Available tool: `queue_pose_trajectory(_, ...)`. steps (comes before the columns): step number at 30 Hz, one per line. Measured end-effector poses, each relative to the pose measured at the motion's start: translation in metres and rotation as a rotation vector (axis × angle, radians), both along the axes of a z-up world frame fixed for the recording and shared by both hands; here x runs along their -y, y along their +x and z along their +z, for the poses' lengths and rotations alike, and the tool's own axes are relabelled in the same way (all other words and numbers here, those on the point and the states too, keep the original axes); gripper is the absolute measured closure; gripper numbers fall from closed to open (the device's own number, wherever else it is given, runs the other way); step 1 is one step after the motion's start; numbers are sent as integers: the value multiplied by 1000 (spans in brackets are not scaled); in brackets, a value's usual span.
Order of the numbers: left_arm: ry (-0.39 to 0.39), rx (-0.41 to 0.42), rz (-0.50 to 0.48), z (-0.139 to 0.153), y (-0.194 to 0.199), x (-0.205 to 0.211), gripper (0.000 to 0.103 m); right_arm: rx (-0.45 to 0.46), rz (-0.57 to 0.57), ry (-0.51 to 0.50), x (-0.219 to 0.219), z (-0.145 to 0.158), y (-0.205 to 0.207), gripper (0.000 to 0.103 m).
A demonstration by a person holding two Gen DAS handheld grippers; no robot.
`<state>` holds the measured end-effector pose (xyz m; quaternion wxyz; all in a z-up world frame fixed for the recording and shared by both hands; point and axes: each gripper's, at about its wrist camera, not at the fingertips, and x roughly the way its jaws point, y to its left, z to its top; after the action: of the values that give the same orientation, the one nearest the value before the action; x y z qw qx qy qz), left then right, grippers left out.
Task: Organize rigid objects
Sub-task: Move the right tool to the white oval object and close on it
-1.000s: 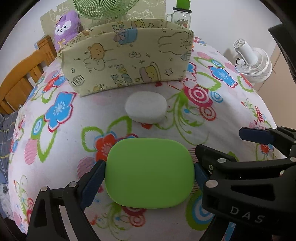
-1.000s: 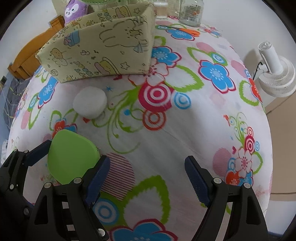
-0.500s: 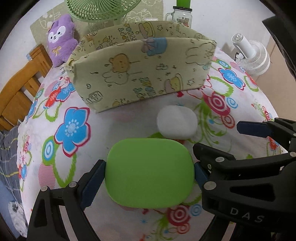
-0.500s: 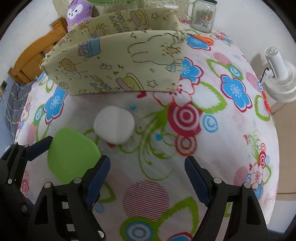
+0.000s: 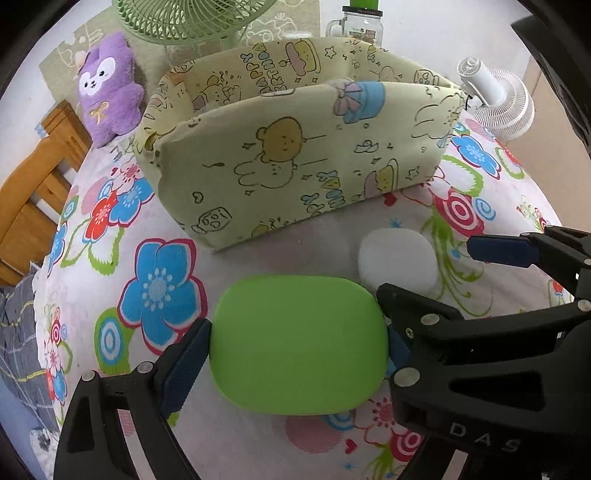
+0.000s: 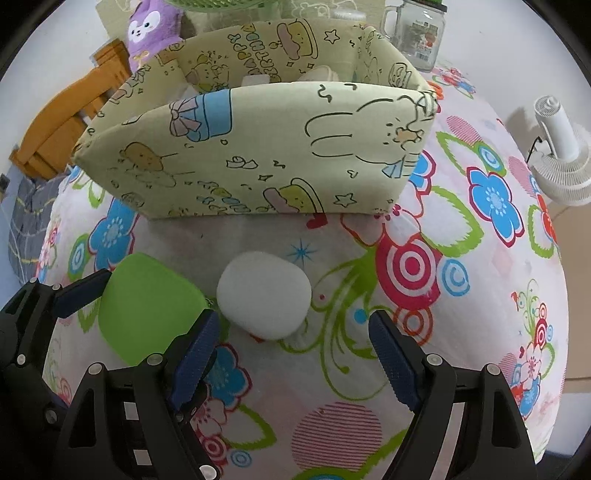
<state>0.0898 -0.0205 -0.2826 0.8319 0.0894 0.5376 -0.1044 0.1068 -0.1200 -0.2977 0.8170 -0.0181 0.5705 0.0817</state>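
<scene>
My left gripper [image 5: 295, 350] is shut on a flat green rounded case [image 5: 299, 343], held by its two short sides above the flowered tablecloth [image 5: 159, 288]. In the right wrist view the same green case [image 6: 147, 306] shows at the left. A white oval object [image 6: 264, 295] lies on the cloth just ahead of my open right gripper [image 6: 295, 343], with no pad touching it. In the left wrist view the white oval object [image 5: 397, 258] sits just right of the case. Behind both stands a pale yellow fabric box [image 6: 258, 155] with cartoon prints, open at the top, with pale items inside.
Behind the fabric box [image 5: 295, 166] stand a purple plush toy [image 5: 105, 88], a green fan [image 5: 192, 18] and a glass jar mug [image 6: 417, 33]. A small white fan [image 6: 561, 158] stands beyond the table's right edge. A wooden chair [image 5: 33, 192] is at the left.
Both grippers have moved toward the fabric box, which looms larger now. The white oval has come up close in front of the right gripper's fingers. The left gripper still holds the green case.
</scene>
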Motion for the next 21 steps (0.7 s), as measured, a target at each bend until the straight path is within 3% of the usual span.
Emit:
queue_pose_trajectory(15,-18,-31,0,-10,16,-16,8,19,-53,-20,-22,-13,19,19)
queue_pose_trajectory(21,-16,-37,-18,-12,18,-15,8,34,-16,-49,-32,-14,23,36)
